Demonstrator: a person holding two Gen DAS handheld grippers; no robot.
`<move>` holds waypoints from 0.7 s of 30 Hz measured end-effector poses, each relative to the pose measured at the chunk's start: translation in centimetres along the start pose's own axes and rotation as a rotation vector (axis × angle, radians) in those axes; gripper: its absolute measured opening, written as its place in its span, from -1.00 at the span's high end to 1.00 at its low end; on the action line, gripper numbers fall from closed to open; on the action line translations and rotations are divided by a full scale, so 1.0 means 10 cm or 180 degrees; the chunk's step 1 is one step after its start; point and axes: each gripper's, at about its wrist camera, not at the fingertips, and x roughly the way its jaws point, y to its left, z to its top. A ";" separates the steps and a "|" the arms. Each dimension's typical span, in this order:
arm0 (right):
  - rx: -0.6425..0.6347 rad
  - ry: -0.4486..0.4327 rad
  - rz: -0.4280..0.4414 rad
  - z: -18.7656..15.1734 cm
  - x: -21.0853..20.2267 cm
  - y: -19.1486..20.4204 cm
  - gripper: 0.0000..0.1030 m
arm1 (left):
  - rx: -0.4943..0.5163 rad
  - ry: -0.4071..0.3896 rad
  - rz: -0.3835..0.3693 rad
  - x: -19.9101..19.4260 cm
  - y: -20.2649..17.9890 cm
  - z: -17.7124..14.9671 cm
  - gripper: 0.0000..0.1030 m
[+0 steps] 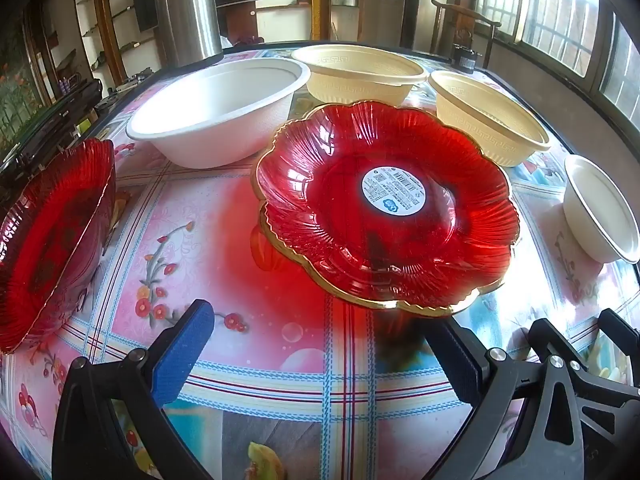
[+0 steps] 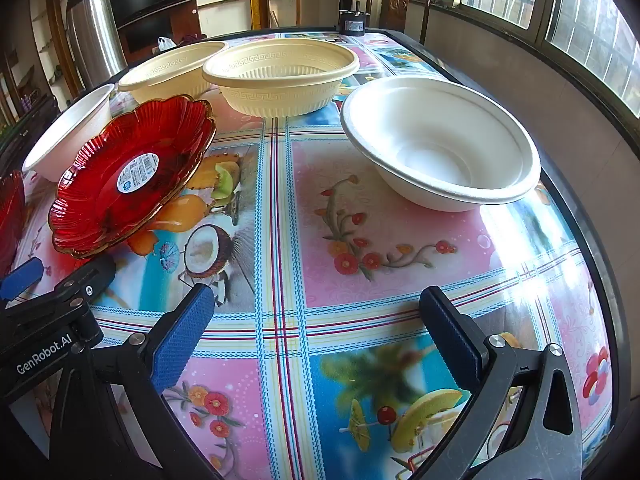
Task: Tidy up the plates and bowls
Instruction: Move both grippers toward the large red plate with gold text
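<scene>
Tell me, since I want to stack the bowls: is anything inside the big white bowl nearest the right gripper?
No, the big white bowl shows only its bare white inside.

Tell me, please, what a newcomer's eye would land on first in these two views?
Most likely the glossy red scalloped plate with a gold rim and a round white sticker, mid-table straight ahead of the left gripper, with a second red plate at the left edge. Next come the pale bowls: a large white bowl ahead of the right gripper, and two cream patterned bowls behind, all on a bright floral tablecloth. Both grippers' jaws stand wide and empty.
</scene>
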 end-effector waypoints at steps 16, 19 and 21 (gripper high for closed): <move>0.0020 -0.0342 0.0225 -0.14 -0.65 0.05 -0.99 | -0.0012 -0.0035 -0.0075 -0.50 0.24 -0.27 -0.99; -0.0009 -0.0473 0.0207 -0.18 -0.81 0.06 -0.99 | 0.0010 -0.0170 -0.0087 -0.64 0.26 -0.29 -0.99; -0.0025 -0.0565 0.0257 -0.18 -0.90 0.08 -0.99 | -0.0019 -0.0238 -0.0125 -0.71 0.32 -0.30 -0.99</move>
